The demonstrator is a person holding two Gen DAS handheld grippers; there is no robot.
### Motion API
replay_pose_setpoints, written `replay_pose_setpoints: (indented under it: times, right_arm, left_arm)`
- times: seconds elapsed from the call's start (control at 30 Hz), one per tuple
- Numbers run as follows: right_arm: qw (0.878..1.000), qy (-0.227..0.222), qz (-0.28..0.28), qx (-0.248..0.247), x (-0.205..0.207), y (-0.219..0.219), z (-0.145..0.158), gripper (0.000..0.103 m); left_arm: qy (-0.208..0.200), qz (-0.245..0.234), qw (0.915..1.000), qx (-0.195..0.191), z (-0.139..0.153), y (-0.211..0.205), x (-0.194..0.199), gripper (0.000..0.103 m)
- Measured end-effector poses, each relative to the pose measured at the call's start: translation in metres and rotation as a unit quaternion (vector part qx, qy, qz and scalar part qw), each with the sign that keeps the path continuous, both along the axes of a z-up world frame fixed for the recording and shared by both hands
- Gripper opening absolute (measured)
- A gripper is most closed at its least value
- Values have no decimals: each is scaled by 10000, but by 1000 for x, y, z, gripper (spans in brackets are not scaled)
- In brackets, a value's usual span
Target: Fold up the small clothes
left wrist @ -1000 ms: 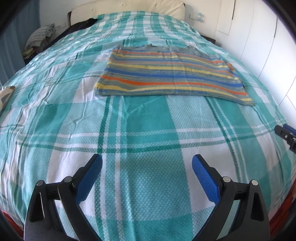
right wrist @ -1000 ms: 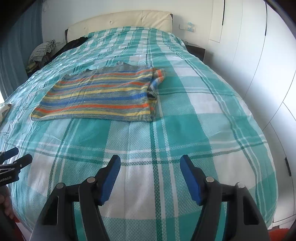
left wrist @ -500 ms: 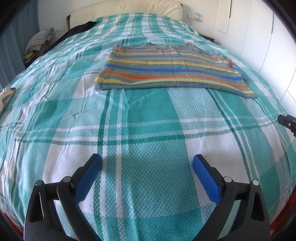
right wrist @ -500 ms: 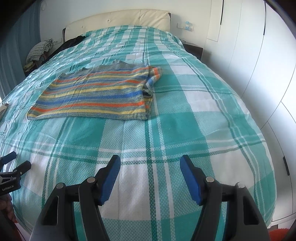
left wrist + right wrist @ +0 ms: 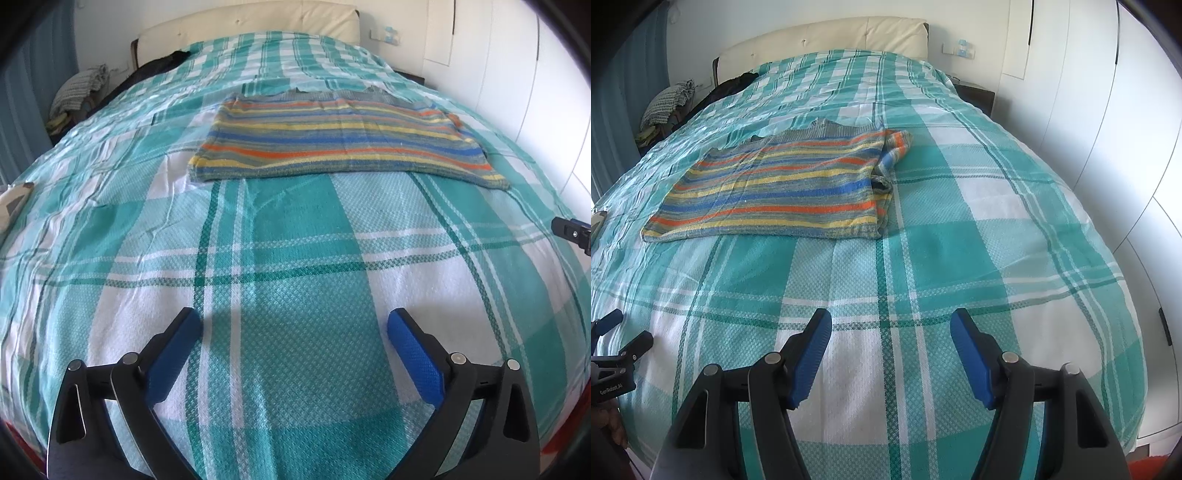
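Note:
A small striped sweater (image 5: 332,140) in blue, orange, yellow and grey lies flat on the teal plaid bedspread (image 5: 295,258), with a sleeve folded in at its right side (image 5: 894,151). It also shows in the right wrist view (image 5: 775,188). My left gripper (image 5: 293,325) is open and empty, well short of the sweater's near hem. My right gripper (image 5: 890,325) is open and empty, near the bed's foot, to the right of the left one. The left gripper's tips show at the right view's left edge (image 5: 613,332).
A cream headboard (image 5: 827,37) stands at the far end. Dark clothes (image 5: 162,64) and a checked bundle (image 5: 77,90) lie at the far left. White wardrobe doors (image 5: 1108,147) run along the right. A light object (image 5: 13,201) rests at the bed's left edge.
Both grippers have drawn back a little toward the foot of the bed, so the sweater sits slightly farther away. Both stay open and empty.

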State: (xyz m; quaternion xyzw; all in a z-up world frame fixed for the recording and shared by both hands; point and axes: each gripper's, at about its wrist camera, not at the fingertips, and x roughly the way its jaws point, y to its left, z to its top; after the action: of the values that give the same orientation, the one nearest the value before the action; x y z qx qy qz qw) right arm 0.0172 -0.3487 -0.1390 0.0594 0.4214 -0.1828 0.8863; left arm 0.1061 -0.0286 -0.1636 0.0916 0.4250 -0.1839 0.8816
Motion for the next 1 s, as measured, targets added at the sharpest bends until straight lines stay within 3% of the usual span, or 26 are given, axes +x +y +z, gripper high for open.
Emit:
replay_pose_setpoints:
  times: [0.1,0.2,0.4,0.53,0.63,0.73,0.8,0.83,0.87,1.0]
  right_arm:
    - [9997,-69,-76,232,-1,-8,1,67]
    - [9986,-168,-141,488,-1,-21,5,67]
    - [9947,-337,-204,947,-3,-56,15,67]
    - [9901,-486,-55,1318,15,-89,28,69]
    - [9775,-584,288,2008,53,-126,31,72]
    - [9613,-459,637,2641,106,-156,23,72]
    - [9492,-221,912,3004,147,-166,11,72]
    - [9451,-52,1014,3107,172,-170,2,72]
    - [9438,68,1033,3138,190,-172,-5,72]
    - [9377,295,807,3366,253,-174,-34,63]
  left_arm:
    - [-116,-349,9992,-146,13,-14,-11,101]
    - [-186,-1074,9940,-6,22,-52,-17,101]
    - [72,-2512,9678,-140,30,-158,2,101]
    - [-88,-2776,9606,80,18,-223,29,101]
    - [133,-2904,9566,205,1,-259,49,98]
    - [88,-2992,9541,116,-5,-271,52,84]
    - [55,-2937,9559,35,-5,-272,54,56]
    - [36,-2896,9571,-16,-4,-272,55,31]
    - [16,-2947,9556,-80,-4,-273,56,12]
    - [237,-2818,9576,-552,2,-263,66,10]
